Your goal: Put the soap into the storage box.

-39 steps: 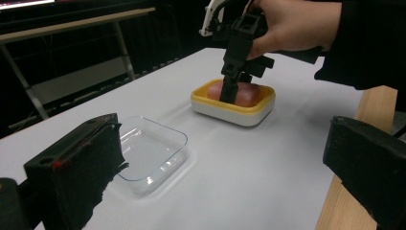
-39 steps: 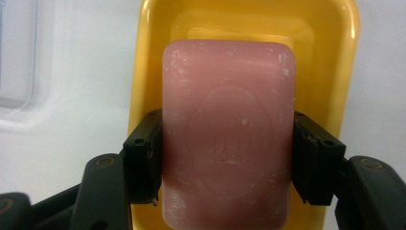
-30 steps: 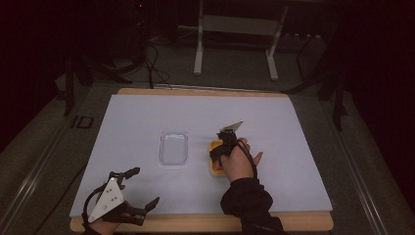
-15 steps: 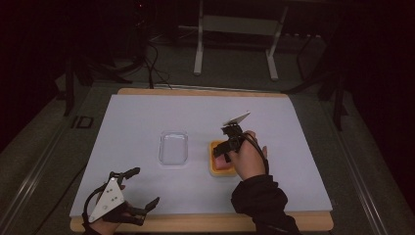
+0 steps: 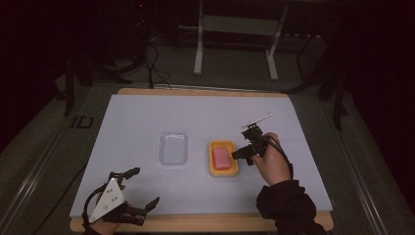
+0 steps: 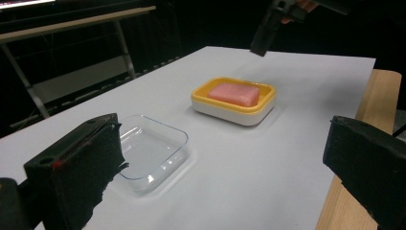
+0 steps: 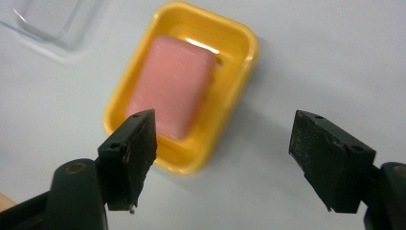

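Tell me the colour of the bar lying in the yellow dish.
Pink. The bar shows best in the right gripper view, lying in the yellow dish.

A pink soap [image 7: 172,86] lies in a tray [image 7: 234,96] that is yellow on top, with a white base in the left gripper view. The lid [image 5: 173,148] is clear and colourless, on a plain pale blue-white sheet [image 5: 147,117] over a light wooden table [image 5: 205,223]. Both grippers are black, the left gripper [image 5: 139,192] carrying a light grey plate [image 5: 109,198] and the right gripper [image 7: 222,160] held by a hand in a black sleeve [image 5: 288,210]; the surroundings are dark.
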`<state>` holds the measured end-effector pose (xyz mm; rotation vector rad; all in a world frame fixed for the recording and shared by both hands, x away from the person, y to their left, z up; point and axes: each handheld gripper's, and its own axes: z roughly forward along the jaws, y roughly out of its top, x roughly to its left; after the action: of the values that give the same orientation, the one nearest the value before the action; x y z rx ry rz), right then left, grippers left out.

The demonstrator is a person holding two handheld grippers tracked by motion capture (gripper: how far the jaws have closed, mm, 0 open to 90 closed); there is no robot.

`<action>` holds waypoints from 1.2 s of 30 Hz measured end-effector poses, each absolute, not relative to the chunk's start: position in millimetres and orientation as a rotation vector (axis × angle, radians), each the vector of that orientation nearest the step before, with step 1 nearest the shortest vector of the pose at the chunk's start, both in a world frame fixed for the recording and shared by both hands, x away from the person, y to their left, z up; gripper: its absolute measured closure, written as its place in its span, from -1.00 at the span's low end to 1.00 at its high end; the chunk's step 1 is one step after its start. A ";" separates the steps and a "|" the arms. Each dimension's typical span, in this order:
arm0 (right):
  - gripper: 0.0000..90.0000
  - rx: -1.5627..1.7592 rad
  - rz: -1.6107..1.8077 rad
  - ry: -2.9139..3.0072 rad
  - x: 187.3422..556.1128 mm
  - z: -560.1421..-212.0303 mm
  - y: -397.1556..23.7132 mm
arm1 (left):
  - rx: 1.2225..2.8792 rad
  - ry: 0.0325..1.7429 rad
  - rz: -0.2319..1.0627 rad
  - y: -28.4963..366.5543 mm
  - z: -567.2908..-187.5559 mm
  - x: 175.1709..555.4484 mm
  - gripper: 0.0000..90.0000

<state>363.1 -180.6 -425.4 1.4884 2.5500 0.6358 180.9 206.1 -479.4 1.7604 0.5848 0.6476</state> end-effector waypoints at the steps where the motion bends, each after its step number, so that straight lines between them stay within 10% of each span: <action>1: -0.45 1.487 0.637 2.544 361.6 -424.9 -184.8 | 1.760 0.585 0.648 206.2 -479.4 180.9 -0.99; 36: -0.70 1.356 0.803 2.375 294.4 -476.5 -299.5 | 1.768 0.585 0.651 204.7 -480.1 181.1 -0.99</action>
<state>294.4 -299.5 -476.5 1.3559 2.3751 0.8034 181.1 204.7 -480.1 1.7681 0.5849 0.6514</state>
